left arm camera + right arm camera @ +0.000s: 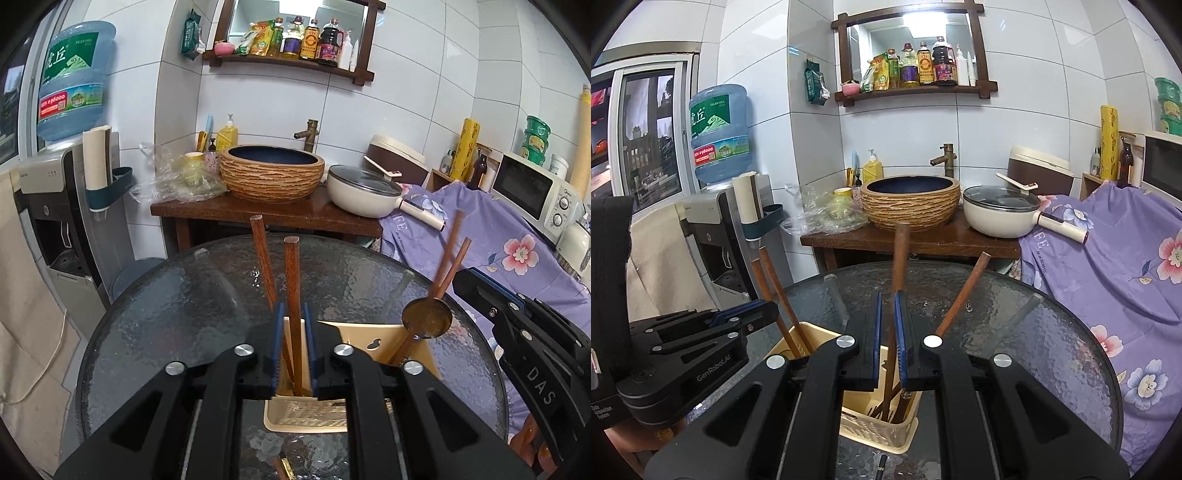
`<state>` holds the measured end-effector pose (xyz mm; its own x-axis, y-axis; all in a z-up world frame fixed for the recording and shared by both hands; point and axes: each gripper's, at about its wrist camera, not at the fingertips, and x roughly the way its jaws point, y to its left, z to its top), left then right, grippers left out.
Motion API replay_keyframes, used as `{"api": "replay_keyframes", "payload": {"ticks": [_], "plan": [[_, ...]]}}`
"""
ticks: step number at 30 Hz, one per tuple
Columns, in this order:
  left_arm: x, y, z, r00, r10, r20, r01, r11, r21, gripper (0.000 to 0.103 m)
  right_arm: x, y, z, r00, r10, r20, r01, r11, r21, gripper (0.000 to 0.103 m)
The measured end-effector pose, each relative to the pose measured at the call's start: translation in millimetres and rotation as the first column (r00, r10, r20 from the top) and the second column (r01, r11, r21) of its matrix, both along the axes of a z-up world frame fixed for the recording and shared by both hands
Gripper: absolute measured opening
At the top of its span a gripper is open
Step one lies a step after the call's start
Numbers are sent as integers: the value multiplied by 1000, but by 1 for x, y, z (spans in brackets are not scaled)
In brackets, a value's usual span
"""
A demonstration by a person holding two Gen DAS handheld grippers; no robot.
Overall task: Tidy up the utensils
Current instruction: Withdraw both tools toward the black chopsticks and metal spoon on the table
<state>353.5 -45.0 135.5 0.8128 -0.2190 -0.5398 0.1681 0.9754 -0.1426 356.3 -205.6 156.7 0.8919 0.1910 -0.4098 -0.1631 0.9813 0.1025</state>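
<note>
A cream plastic utensil holder [373,341] [879,432] stands on the round glass table [166,314]. Several wooden-handled utensils stand in it. My left gripper [294,332] straddles one upright wooden handle [292,280]; a slit of cream shows beside the handle, so the blue pads do not press it. A second handle [263,258] leans just left of it. My right gripper [888,325] is shut on another wooden handle [900,254] that reaches down into the holder. A brown spoon bowl [426,317] sticks up from the right compartment, and one more handle [964,295] leans right.
Behind the table stands a wooden washstand [908,240] with a woven-look basin [910,205] and a lidded cream pan [997,214]. A purple flowered cloth [1108,266] covers furniture on the right. A water dispenser [713,221] stands left. A small dark stick [882,465] lies near the table's front edge.
</note>
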Motion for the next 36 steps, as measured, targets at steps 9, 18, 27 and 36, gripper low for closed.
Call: {"api": "replay_keyframes", "payload": {"ticks": [9,18,27,36], "plan": [[-37,10,6,997,-8,75,9,1000,0,47,-29,-6,5,998,4,70,-4,1000,-3,41],[-77,24,-32,1000,-19,4,19,1000,0,60,-76,-8,-27,999,40,-14,-40,999,1,41],[-90,23,-107,983,-32,-182,47,996,81,57,-85,-10,-99,977,58,-205,-56,998,15,41],[-99,11,-146,958,-77,-277,111,988,107,51,-91,-10,-155,947,55,-318,-56,998,6,41]]}}
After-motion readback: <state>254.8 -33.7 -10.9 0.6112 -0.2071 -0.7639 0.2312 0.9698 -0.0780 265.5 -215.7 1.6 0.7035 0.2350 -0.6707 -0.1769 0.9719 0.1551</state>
